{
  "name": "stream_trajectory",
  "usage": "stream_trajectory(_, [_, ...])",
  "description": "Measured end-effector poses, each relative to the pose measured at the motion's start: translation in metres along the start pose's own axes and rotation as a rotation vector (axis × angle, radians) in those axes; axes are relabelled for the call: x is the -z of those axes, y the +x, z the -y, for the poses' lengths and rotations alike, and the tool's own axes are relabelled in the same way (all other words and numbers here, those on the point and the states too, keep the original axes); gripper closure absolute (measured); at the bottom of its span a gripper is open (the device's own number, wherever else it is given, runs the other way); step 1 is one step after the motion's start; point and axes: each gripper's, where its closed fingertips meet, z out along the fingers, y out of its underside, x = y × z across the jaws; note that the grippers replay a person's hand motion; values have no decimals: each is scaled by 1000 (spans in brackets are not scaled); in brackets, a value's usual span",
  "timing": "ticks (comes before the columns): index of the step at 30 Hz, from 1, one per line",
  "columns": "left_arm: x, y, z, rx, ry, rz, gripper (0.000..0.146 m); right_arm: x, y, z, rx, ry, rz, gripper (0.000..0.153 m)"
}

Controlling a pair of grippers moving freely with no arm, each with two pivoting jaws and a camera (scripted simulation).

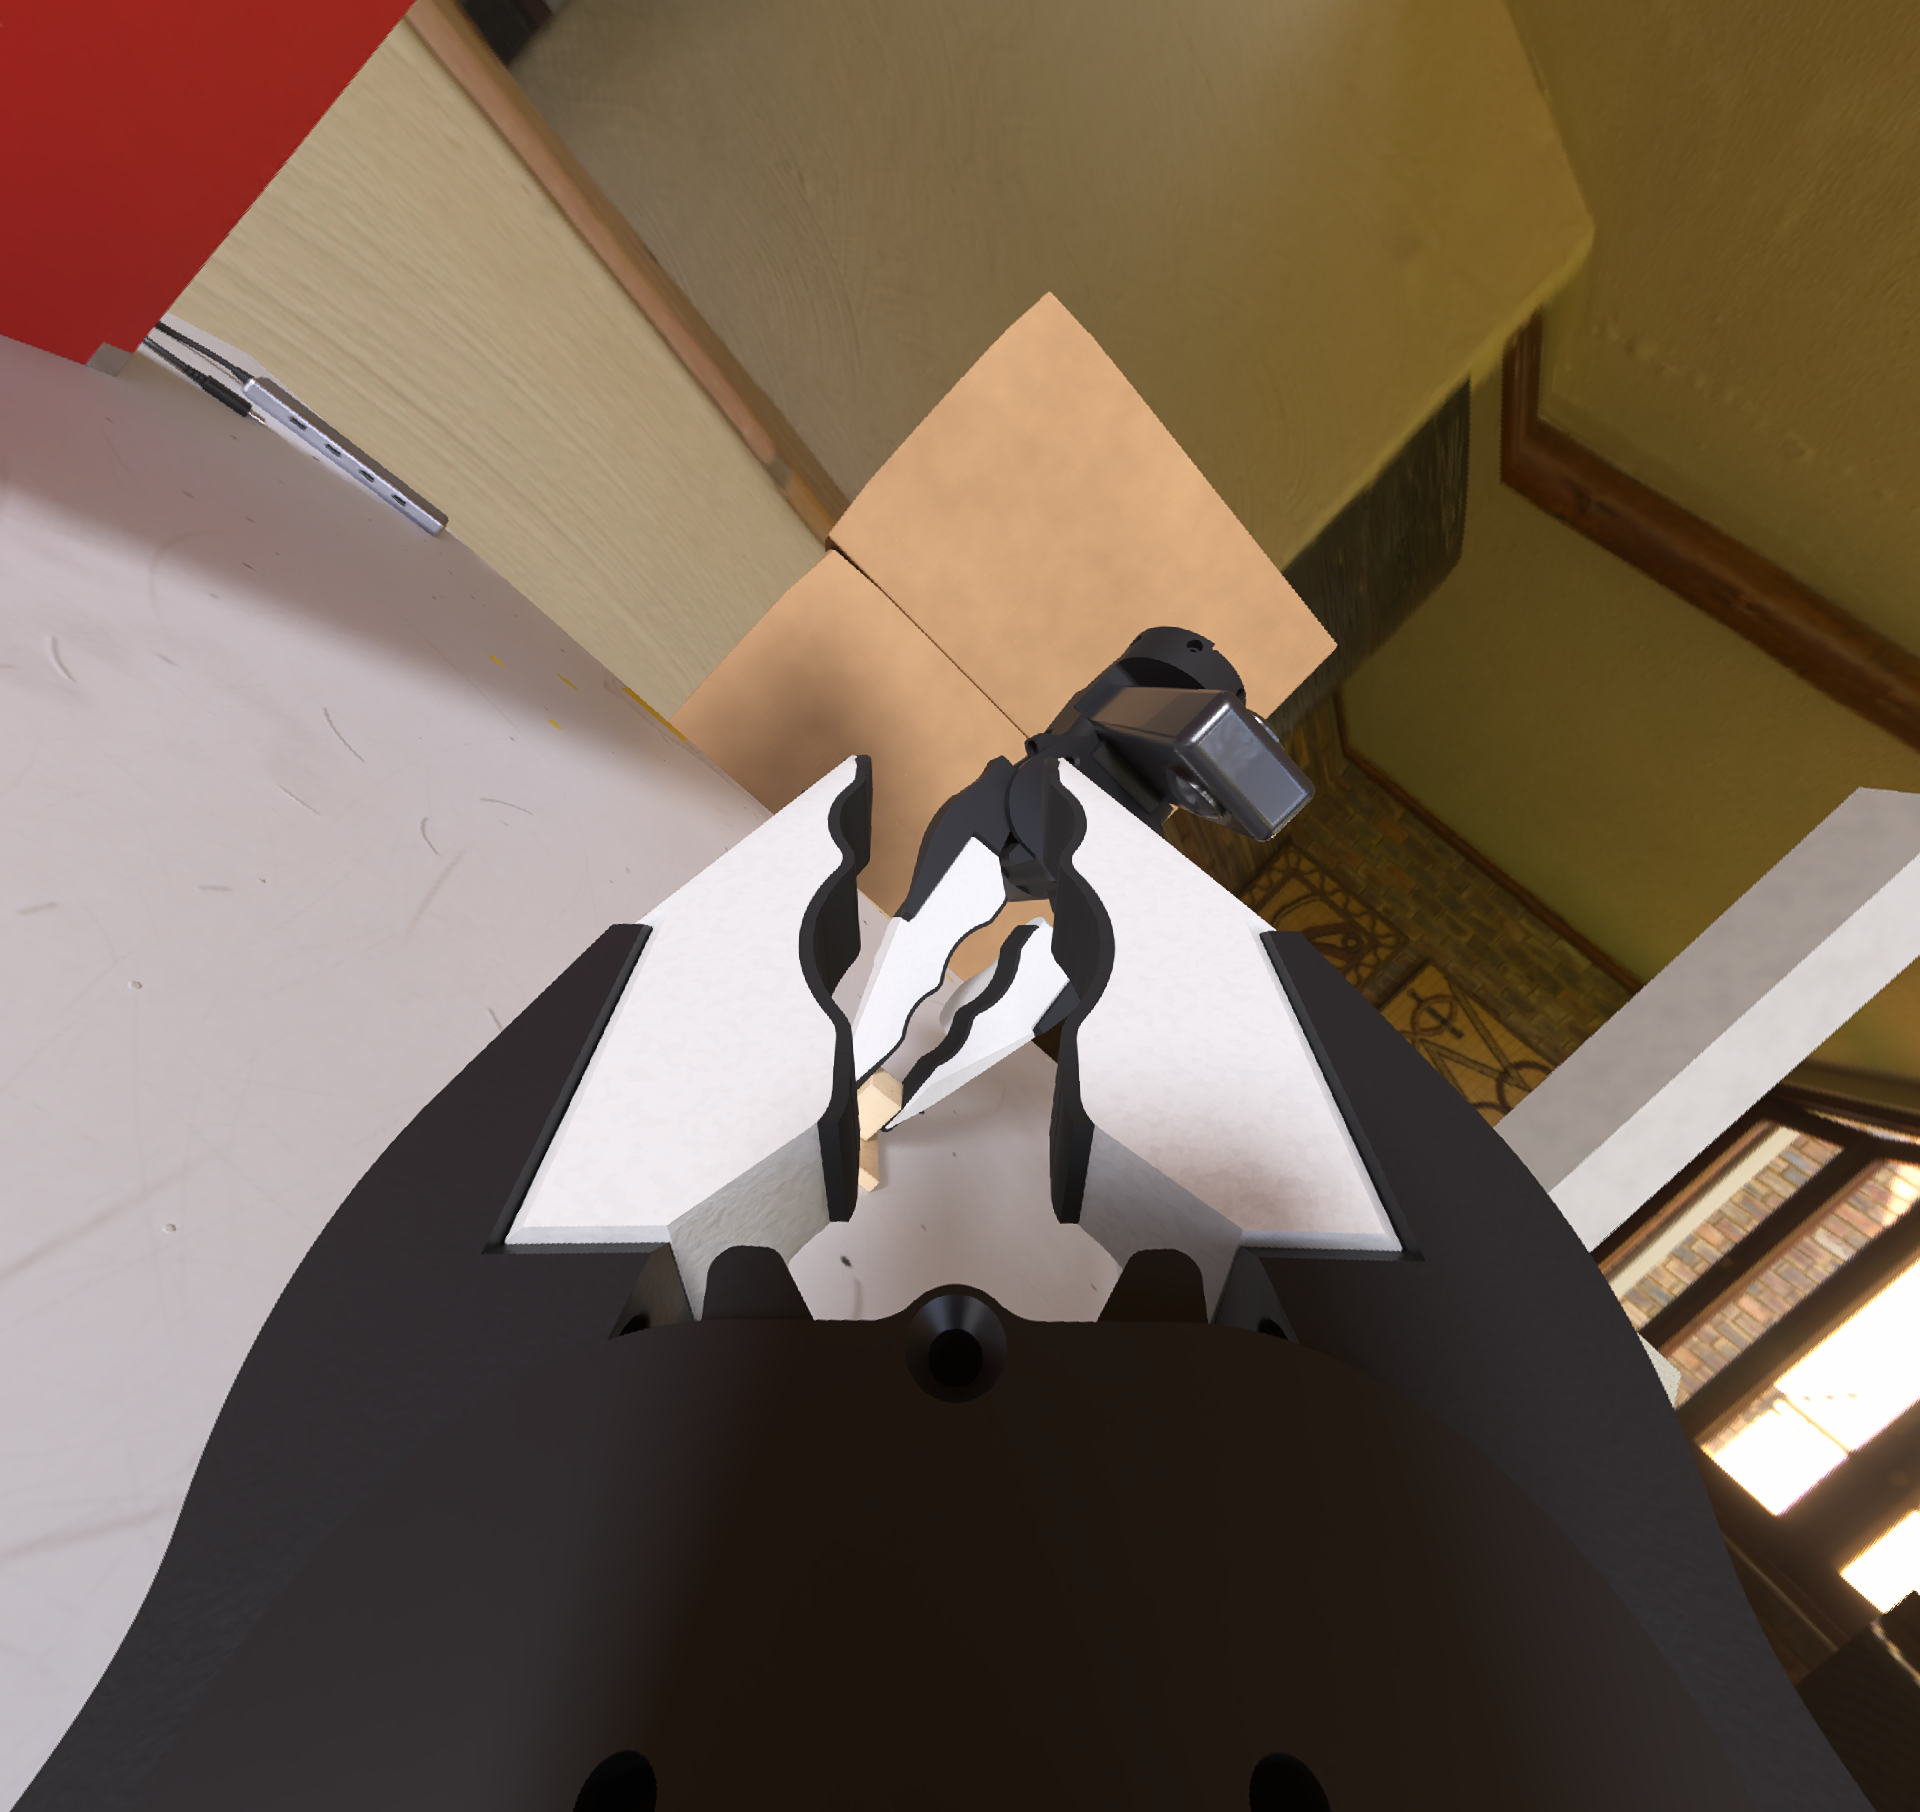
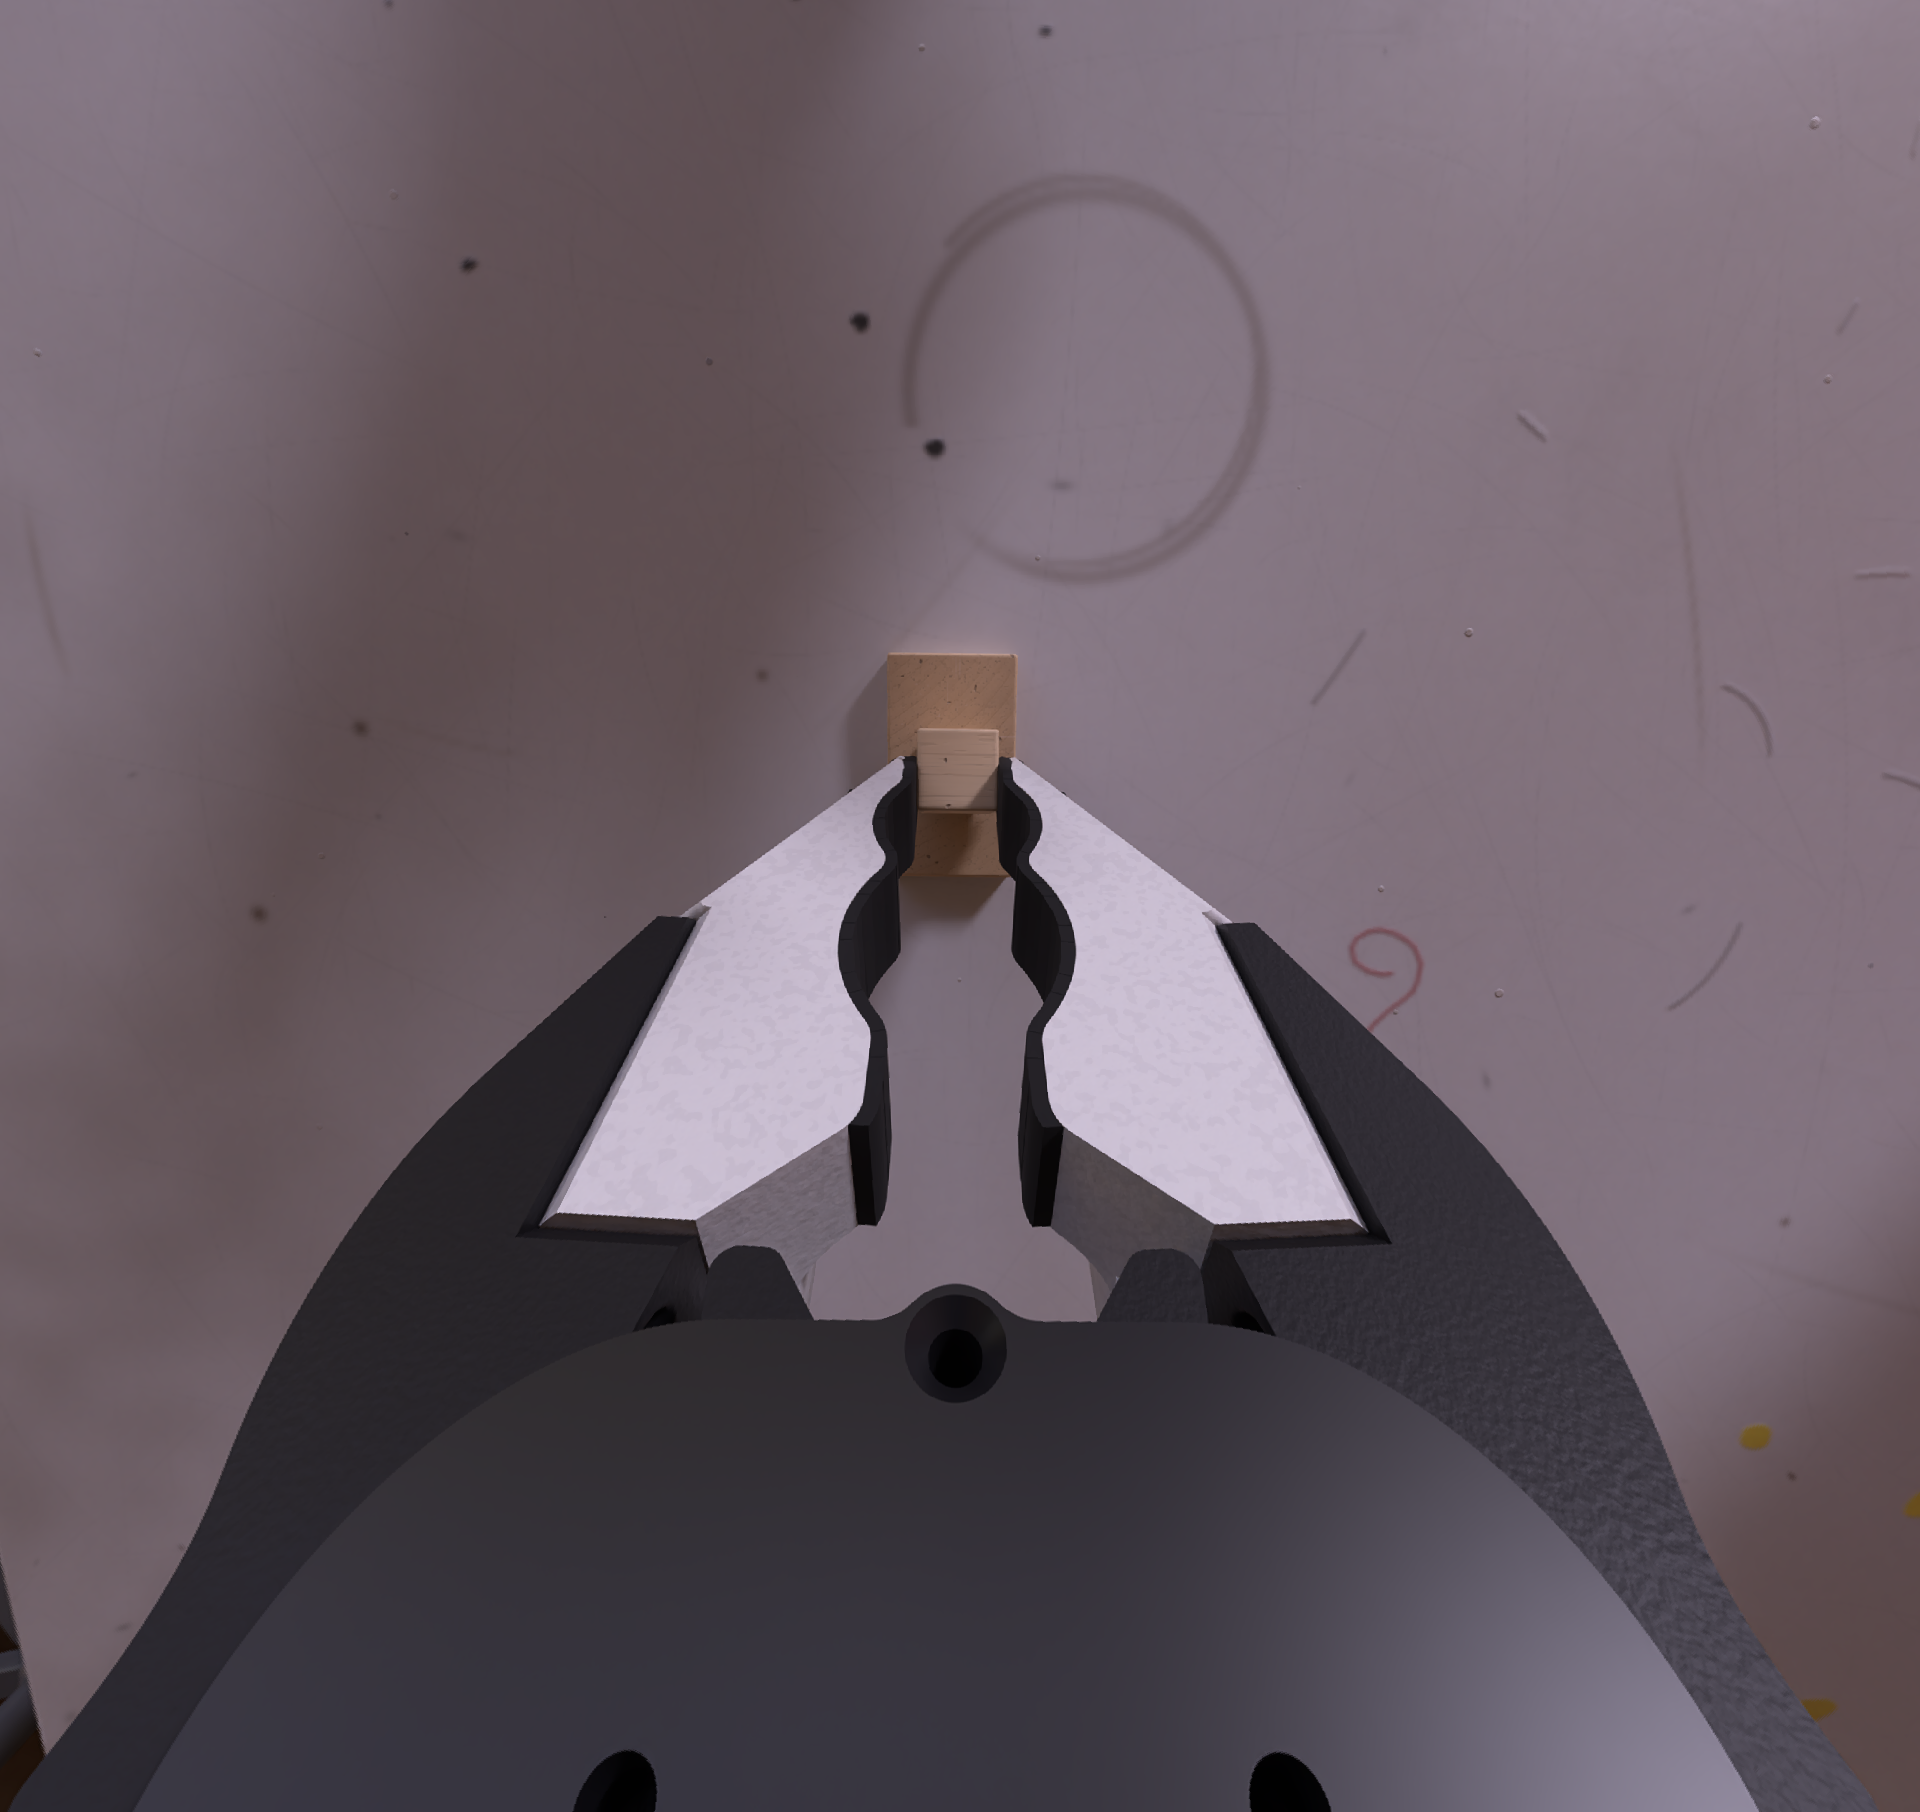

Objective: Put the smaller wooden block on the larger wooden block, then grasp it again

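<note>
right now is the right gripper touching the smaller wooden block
Touching: the right wrist view shows the right gripper with both fingertips pressed against the smaller wooden block.

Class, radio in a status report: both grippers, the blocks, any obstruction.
Right gripper shut on smaller wooden block, over larger wooden block. Left gripper open, empty, alongside. Table around blocks free of obstructions.
</note>
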Motion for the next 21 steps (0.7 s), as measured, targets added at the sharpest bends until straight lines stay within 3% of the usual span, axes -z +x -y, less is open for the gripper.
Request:
stream_trajectory(3, [0,0,0,0,1,0,114,0,0,-1,4,-13,-5,138])
stream_trajectory(6, [0,0,0,1,1,0,114,3,0,-1,-4,-25,-11,112])
stream_trajectory(8, [0,0,0,0,0,0,114,5,0,0,-13,-20,-13,109])
stream_trajectory(11, [0,0,0,1,0,-1,114,7,-1,1,-20,-25,-23,113])
stream_trajectory(17, [0,0,0,1,-1,0,114,4,1,2,-16,-65,-43,133])
stream_trajectory(21, [0,0,0,-1,-1,1,114,3,1,1,-46,-94,-24,134])
